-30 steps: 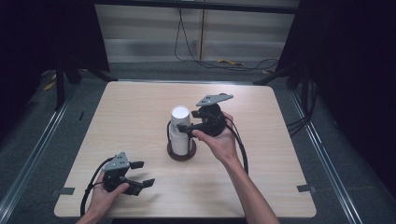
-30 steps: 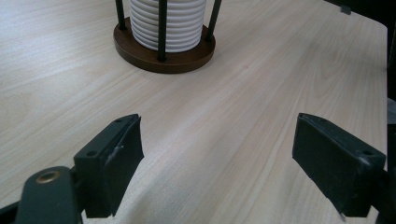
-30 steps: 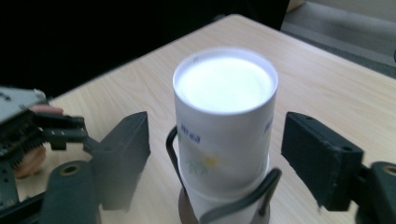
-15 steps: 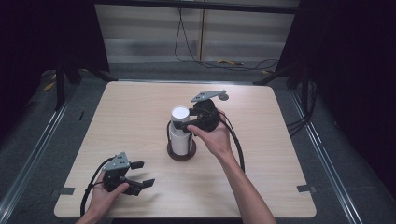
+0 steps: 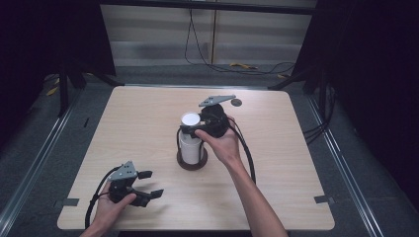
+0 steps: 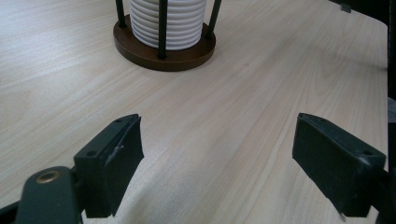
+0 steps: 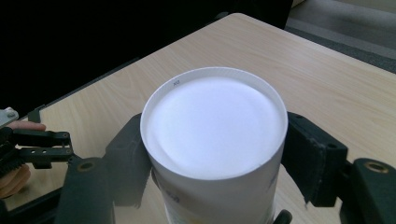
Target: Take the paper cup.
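Observation:
A stack of white cups [image 5: 191,144] stands upside down in a holder with thin dark rods and a round brown base [image 5: 191,162] at the table's middle. My right gripper [image 5: 193,129] reaches in from the right at the top of the stack. In the right gripper view its two jaws press on both sides of the topmost cup [image 7: 215,121], so my right gripper [image 7: 215,144] is shut on it. My left gripper [image 5: 150,183] rests near the front left of the table, open with nothing between its jaws. The left gripper [image 6: 217,158] faces the holder's base [image 6: 163,53] and the stack [image 6: 168,23].
The light wooden table [image 5: 296,148] has bare room on all sides of the holder. Dark floor with metal rails surrounds it, and cables lie on the floor behind. The left gripper [image 7: 42,144] shows far off in the right gripper view.
The right gripper has shifted a little to the left, onto the top of the cup stack. The left gripper and the holder have stayed where they were.

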`<state>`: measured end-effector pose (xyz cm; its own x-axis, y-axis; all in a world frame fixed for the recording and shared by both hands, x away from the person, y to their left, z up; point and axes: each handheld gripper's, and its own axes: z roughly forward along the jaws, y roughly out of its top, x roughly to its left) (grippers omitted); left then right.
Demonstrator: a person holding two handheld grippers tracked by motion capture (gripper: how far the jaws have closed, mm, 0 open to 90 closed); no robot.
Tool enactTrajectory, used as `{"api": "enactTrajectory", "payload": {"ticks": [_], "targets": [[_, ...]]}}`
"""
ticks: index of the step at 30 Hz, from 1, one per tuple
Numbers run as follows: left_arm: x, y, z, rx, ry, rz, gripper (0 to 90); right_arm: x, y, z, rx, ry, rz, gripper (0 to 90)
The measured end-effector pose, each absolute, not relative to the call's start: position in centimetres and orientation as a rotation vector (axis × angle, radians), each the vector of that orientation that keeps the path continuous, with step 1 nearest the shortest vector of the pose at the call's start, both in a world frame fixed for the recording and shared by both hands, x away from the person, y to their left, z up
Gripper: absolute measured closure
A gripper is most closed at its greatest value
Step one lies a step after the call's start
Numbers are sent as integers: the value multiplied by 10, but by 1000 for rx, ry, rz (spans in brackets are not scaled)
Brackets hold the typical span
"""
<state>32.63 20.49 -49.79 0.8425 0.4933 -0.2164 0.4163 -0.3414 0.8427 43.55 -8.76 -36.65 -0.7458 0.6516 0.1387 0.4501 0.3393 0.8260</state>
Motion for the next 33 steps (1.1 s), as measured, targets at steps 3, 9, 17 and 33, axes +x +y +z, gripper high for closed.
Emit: {"api": "enactTrajectory", "payload": {"ticks": [3, 9, 17, 33], "targets": [[326, 205, -498, 1977, 671, 93, 160, 435, -88, -366, 996, 2375, 1367, 313], [327, 205, -498, 1979, 673, 94, 161, 434, -88, -363, 990, 2351, 1391, 321], [326, 206, -498, 1978, 673, 96, 161, 432, -84, -352, 987, 2334, 1391, 327], [327, 207, -499, 1973, 693, 101, 161, 427, -91, -344, 978, 2276, 1459, 332]]}}
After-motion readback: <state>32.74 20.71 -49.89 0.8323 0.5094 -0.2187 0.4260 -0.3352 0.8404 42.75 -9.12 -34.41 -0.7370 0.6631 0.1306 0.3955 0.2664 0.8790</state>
